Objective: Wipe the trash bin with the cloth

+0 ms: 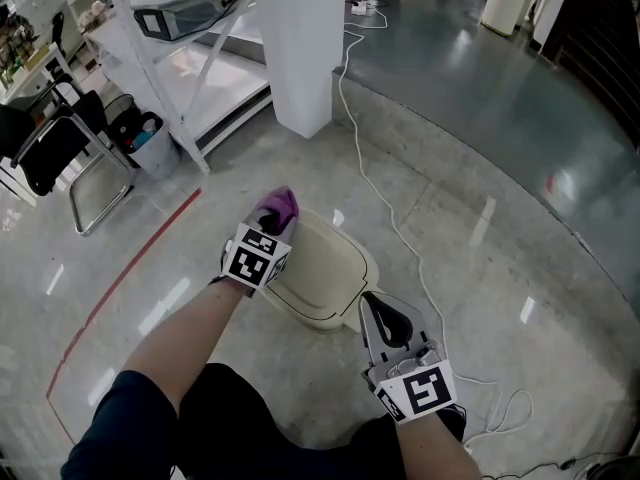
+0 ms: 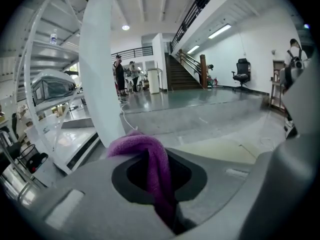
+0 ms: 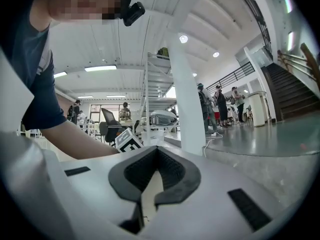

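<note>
Nearest to me, at the lower right of the head view, is my right gripper (image 1: 378,310). Its tips touch the near right edge of the trash bin (image 1: 325,268). In the right gripper view the jaws are drawn almost together on a thin cream strip (image 3: 150,194). I judge that strip to be the bin's rim, pinched to steady it.

The bin is a low, cream, rounded thing standing on the grey floor (image 1: 480,268) just in front of my knees. Its lid faces up. The lid's longer run goes from far left to near right, ending at my right gripper.

My left arm reaches across to the far left edge of the lid. There my left gripper (image 1: 272,224) has its jaws closed on a purple cloth (image 1: 279,206). In the left gripper view a fold of it hangs down between the jaws (image 2: 159,174) and a bunch spills over the top.

The cloth sits at the lid's far left rim, so the unwiped cream surface (image 2: 225,149) lies to the right of the left jaws and back toward me. I judge the coming stroke would run that way, along the lid's length toward my right gripper.

Beyond the bin, a white cable (image 1: 385,208) trails over the floor, past a white pillar (image 1: 300,48).
</note>
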Demonstrator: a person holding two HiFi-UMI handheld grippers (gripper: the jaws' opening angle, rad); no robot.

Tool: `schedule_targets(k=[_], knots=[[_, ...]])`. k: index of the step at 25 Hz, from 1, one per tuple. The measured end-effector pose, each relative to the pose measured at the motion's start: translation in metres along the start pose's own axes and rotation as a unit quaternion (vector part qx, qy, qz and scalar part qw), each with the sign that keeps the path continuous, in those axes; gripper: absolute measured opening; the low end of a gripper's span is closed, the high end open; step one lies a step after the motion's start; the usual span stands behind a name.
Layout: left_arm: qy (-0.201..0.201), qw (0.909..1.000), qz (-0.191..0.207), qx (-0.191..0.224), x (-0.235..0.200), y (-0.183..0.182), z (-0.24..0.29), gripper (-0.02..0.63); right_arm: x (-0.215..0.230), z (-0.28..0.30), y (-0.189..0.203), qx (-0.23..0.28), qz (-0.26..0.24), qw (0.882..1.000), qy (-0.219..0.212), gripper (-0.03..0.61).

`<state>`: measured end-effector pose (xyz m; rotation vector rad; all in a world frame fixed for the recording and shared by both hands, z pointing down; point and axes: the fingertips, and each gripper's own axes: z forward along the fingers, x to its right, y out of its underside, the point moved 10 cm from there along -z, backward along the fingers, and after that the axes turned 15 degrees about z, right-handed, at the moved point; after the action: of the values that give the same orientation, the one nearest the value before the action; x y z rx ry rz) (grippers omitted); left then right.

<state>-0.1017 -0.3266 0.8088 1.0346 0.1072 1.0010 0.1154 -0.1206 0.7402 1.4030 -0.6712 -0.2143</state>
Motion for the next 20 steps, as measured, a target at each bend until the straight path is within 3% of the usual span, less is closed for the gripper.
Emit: schedule_targets(k=[8, 15, 20], knots=[[0.077, 0.9944, 0.056, -0.046, 0.051, -0.026, 0.030, 0.021, 0.020, -0.005, -0.016, 0.031, -0.001, 0.999, 0.022, 0.006], [0.141, 0.9858, 0.087, -0.030, 0.110, -0.053, 0.026, 0.021, 0.038, -0.014, -0.019, 0.049, 0.014, 0.998, 0.040, 0.006], [0.209, 0.9720, 0.107, -0.013, 0.154, -0.056, 0.001, 0.021, 0.042, -0.016, -0.024, 0.060, 0.020, 0.997, 0.039, 0.006]])
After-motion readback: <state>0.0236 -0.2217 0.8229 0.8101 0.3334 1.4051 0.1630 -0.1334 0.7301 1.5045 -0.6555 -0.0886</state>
